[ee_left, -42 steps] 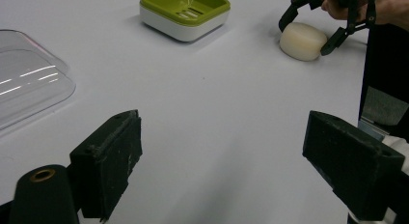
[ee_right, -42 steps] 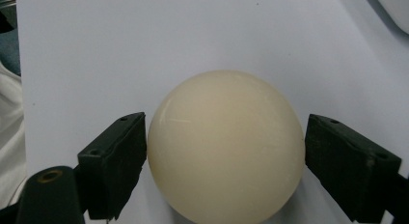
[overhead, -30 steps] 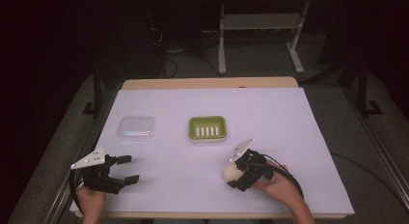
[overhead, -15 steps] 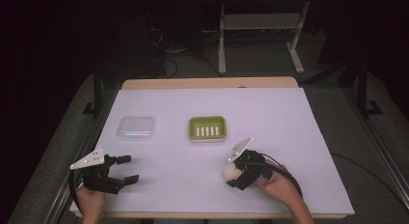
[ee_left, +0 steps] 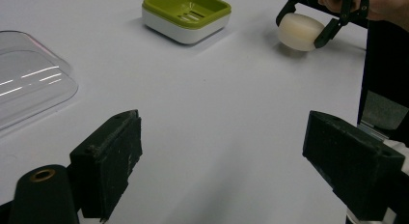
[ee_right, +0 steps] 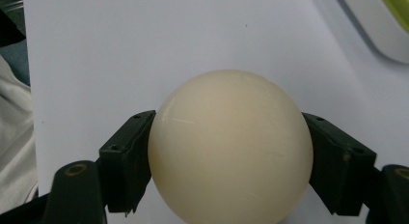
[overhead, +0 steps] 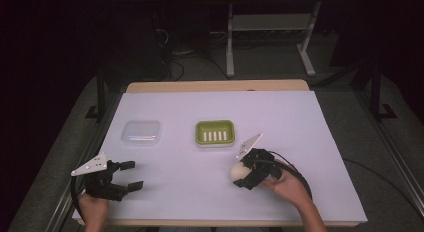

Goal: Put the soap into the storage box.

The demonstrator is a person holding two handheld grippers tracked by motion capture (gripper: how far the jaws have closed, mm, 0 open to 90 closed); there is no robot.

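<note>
Right, the right gripper point(overhead: 243, 176) has its two black jaws clamped on a single cream soap bar point(overhead: 238, 172), one jaw on each side. The bar is smooth, rounded and matte, with a faint scratch across its face in the right gripper view point(ee_right: 230, 147). It sits at the near right of the table point(overhead: 310, 142), which is covered in a plain, pale lilac sheet. From the left gripper view the bar point(ee_left: 300, 32) looks like a squat oval puck. One soap dish point(overhead: 215, 132) sits mid-table: lime-green, rounded-rectangular, white slots in its floor. One clear plastic lid point(overhead: 141, 132), glossy with soft corners, lies to its left. The left gripper point(overhead: 131, 176) hovers near the front left edge, jaws spread wide, holding nothing.
</note>
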